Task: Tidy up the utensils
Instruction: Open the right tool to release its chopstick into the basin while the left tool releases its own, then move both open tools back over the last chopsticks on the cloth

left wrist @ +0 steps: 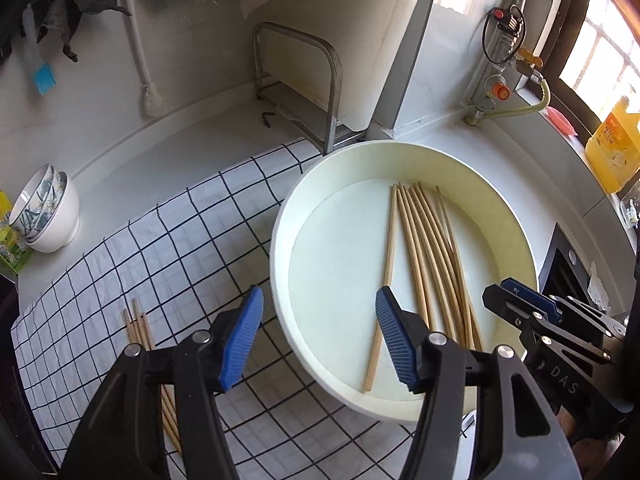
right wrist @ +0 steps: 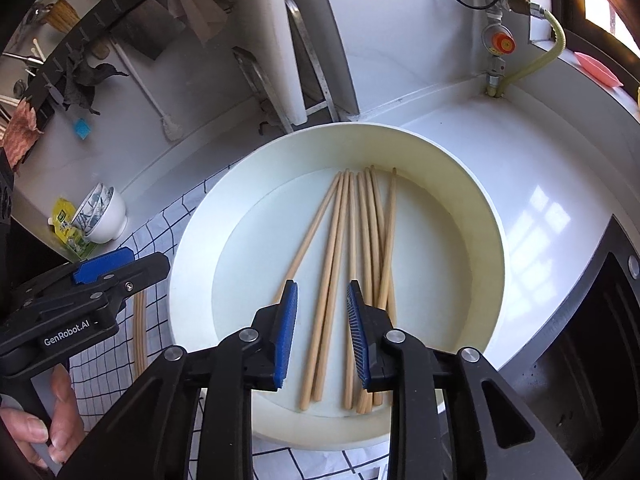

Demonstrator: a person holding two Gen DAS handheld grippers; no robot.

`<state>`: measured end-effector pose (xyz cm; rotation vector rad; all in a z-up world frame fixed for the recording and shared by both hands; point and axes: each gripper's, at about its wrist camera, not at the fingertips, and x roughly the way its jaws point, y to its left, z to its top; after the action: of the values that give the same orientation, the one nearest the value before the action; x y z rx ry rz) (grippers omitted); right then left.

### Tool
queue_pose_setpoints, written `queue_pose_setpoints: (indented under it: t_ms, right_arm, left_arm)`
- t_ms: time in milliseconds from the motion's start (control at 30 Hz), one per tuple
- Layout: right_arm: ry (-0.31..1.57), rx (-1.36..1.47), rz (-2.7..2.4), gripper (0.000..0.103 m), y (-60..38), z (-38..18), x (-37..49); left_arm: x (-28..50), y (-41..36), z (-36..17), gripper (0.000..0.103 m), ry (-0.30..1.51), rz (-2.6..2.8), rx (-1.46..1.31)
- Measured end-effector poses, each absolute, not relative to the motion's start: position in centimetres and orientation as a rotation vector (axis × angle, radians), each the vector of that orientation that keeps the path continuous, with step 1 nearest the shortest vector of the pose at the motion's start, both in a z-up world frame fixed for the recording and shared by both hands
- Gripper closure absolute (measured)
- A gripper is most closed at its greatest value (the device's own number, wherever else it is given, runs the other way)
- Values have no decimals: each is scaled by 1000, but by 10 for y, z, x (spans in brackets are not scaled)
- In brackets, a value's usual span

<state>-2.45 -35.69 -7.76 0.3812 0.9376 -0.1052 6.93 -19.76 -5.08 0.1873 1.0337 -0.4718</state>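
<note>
While both grippers hover jaws parted, the right gripper tilts over the tray's chopsticks.

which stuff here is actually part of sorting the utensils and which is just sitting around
Part of the job:
- chopsticks in the basin
- white basin
- chopsticks on the checked cloth
- left gripper, open
- right gripper, open

Just lying about:
- stacked bowls
- yellow oil bottle
- metal rack
- gas valve
</note>
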Motion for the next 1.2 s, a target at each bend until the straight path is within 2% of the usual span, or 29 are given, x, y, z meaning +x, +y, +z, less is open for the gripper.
queue_pose_setpoints:
  t_ms: [233,600,767,1200]
  right_arm:
    - [929,328,-38,72,-324,-64,-23]
    - [934,258,51,71,-257,-55,-5]
    - [913,261,91,68,-225,-51,-7]
    - [1001,208,173,66,-131,-84,0]
  left_arm:
    - [65,-154,-45,42,1030,-409,149]
    - [59,-72,-46,42,1021,-330,64]
    - [54,-24,-53,40,1036,-274,63]
    - [43,86,-73,39,1050,-158,-3]
